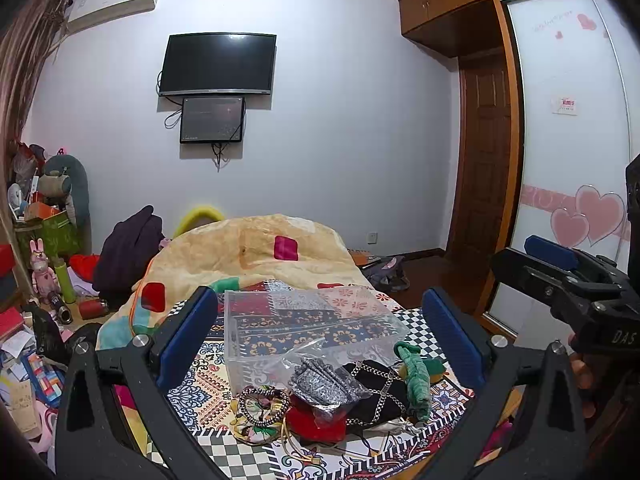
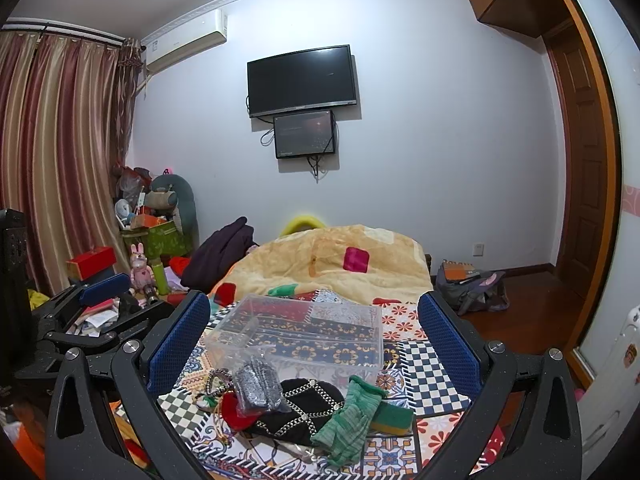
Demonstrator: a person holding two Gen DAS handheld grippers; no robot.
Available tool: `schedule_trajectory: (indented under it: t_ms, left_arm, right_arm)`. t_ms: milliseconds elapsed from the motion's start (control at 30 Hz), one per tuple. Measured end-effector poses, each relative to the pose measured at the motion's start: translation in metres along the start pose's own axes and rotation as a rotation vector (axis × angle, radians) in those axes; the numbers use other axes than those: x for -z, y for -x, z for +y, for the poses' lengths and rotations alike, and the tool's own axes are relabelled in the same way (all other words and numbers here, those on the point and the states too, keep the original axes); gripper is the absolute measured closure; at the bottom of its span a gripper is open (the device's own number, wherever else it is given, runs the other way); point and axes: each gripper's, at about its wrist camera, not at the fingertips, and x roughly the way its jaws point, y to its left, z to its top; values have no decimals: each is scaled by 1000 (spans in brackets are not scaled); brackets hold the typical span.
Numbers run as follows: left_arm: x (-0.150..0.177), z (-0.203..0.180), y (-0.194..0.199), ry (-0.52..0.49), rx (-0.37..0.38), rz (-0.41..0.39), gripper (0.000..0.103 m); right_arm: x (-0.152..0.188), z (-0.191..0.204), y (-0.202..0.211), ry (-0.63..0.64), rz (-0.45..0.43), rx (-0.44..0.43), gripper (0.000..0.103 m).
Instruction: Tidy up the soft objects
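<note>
A: How much of the organizing can be judged done?

B: None, as far as can be seen. The clear plastic bin is seen empty, with only the patterned bedspread showing through its walls. It stands beyond the fingertips of both tongs, roughly centred between the blue pads.

A: And the soft things?

B: They are heaped together just short of the bin, low between the fingers. In the right wrist view, a green knitted glove is draped at the right of the heap, partly over a green-and-yellow sponge. A black chain-trimmed pouch lies in the middle, with a grey sparkly cloth in a clear bag resting on it toward the left pad. A red fabric piece is tucked below that, and a printed cloth with a beaded loop lies furthest left. All of it is left to be moved, it is judged.

A: How is the left gripper held?

B: It is held level above the near edge of the bed, aimed at the heap and bin. Its fingers are spread wide, with nothing between them touched.

A: And the right gripper?

B: The same pose is taken: fingers spread wide, nothing pinched, the heap framed between the pads. The two tongs are held side by side, each visible at the edge of the other's view.

A: Which item is best placed?

B: The glove, probably, since it lies on top and free at the heap's right edge.
</note>
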Motion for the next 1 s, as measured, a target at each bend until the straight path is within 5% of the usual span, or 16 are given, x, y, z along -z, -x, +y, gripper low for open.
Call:
schedule_trajectory:
  t_ms: [1000]
  left_arm:
    - [0,-1,0,-1,5,2,0]
  right_arm:
    - [-1,4,3,-2,-3,-1,0]
